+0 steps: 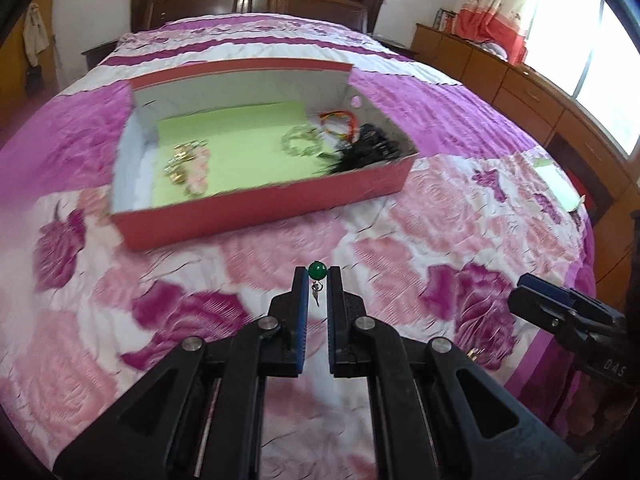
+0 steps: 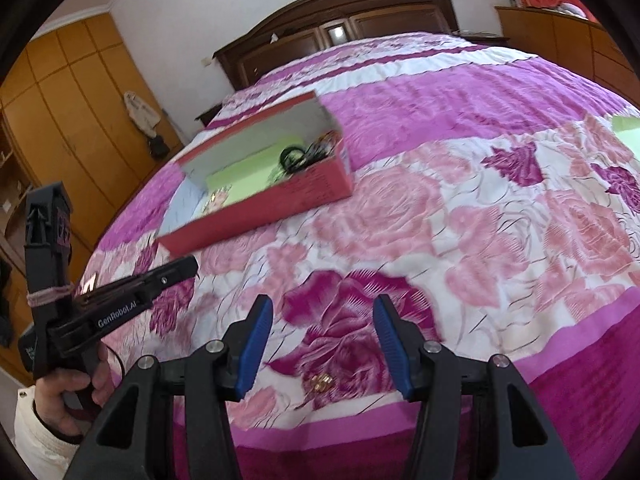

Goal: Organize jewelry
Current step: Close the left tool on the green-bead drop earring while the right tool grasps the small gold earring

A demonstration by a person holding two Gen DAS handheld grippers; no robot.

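My left gripper (image 1: 317,274) is shut on a green bead earring (image 1: 317,271) with a small metal hook hanging below it, held above the quilt in front of the red box (image 1: 264,204). The box has a green liner and holds gold and pink pieces (image 1: 188,170) at left, a clear bead bracelet (image 1: 301,145), coloured bands (image 1: 340,120) and black items (image 1: 368,152) at right. My right gripper (image 2: 322,320) is open and empty above the quilt. A small gold piece (image 2: 321,382) lies on the quilt below it. The box also shows in the right wrist view (image 2: 280,200).
The flowered pink quilt (image 1: 440,240) covers the whole bed. A green paper (image 1: 560,184) lies near the bed's right edge. A wooden headboard (image 1: 256,0) stands behind, low wooden cabinets (image 1: 520,92) at right, wardrobes (image 2: 72,120) at left.
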